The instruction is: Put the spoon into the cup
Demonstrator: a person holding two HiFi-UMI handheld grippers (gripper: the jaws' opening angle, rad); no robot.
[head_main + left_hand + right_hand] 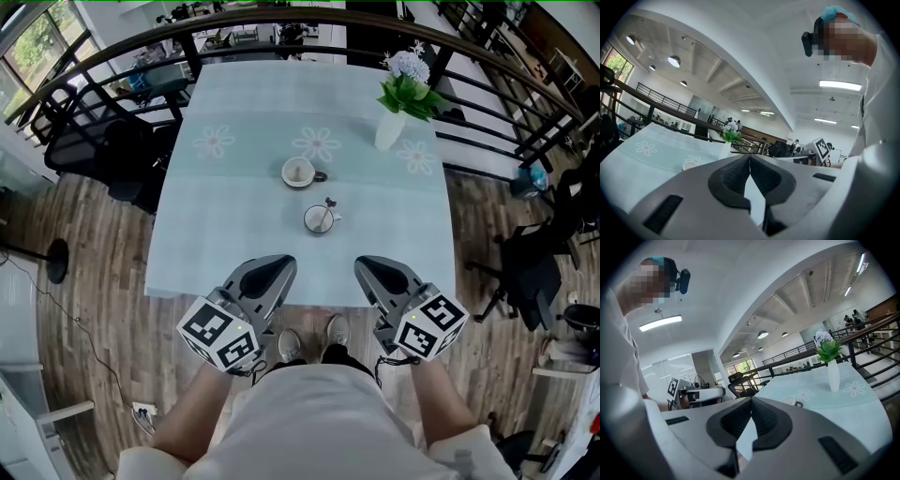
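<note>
A small white cup (319,220) stands on the table's near half, and a spoon (328,208) rests in it with the handle leaning over the far right rim. A second white cup (299,172) with a dark handle stands just behind it, holding nothing; it also shows as a cup (791,401) in the right gripper view. My left gripper (284,263) and right gripper (366,266) hover side by side at the table's near edge, well short of both cups. Both are shut on nothing, their jaws meeting at the tips (750,157) (751,399).
A white vase (390,128) of green leaves and pale flowers stands at the table's far right. The pale blue cloth (234,216) covers the table. A dark railing (122,47) curves behind it, with black chairs (94,145) at the left and right.
</note>
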